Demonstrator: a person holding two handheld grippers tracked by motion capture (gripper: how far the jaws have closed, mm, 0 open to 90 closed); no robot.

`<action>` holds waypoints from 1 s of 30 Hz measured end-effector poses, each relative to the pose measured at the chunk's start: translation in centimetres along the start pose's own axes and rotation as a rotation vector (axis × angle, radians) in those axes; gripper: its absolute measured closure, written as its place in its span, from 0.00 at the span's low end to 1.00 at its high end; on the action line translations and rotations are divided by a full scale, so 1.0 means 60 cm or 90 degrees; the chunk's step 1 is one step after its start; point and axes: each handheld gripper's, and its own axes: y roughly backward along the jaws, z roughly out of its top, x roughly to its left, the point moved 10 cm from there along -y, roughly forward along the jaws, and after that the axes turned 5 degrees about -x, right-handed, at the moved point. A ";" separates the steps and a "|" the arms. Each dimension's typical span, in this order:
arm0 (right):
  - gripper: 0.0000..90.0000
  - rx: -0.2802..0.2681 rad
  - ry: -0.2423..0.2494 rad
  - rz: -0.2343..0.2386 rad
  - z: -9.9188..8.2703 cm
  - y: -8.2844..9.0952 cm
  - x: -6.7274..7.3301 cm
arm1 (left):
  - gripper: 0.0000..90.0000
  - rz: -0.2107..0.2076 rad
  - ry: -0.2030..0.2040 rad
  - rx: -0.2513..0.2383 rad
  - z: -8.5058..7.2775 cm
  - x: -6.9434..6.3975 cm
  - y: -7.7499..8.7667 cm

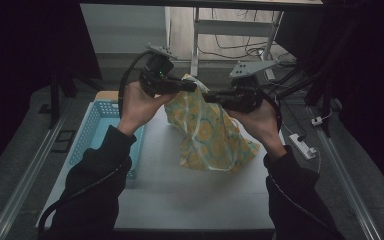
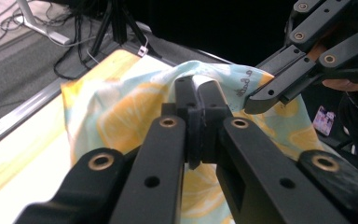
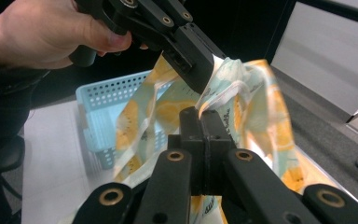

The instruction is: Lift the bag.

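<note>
A cloth [image 1: 207, 131] printed with yellow lemons on pale blue hangs above the white table, its lower end resting on the tabletop. My left gripper [image 1: 194, 86] pinches its top edge from the left, jaws shut on the fabric [image 2: 135, 116]. Close to the right, my right gripper [image 1: 207, 96] is shut on the same top edge [image 3: 242, 107]. In the left gripper view my left gripper [image 2: 198, 88] has the other gripper [image 2: 251, 105] just beyond it. In the right gripper view my right gripper [image 3: 201, 114] sits right below the left gripper's tip [image 3: 200, 86].
A light blue perforated basket [image 1: 92, 125] stands on the left of the white table [image 1: 180, 190]. A power strip [image 1: 302, 146] and cables lie on the floor at the right. A desk frame [image 1: 195, 40] stands behind the table.
</note>
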 end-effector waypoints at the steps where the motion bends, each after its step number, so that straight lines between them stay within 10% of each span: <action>1: 1.00 -0.003 0.002 -0.003 0.006 0.002 -0.002 | 0.99 0.002 0.001 -0.002 0.005 0.001 0.002; 19: 1.00 -0.033 0.039 -0.026 0.101 0.026 0.002 | 0.99 0.012 -0.006 -0.073 0.065 -0.002 0.039; 30: 1.00 0.004 0.017 -0.044 0.051 -0.005 -0.029 | 0.99 0.039 -0.006 -0.040 0.027 0.035 -0.011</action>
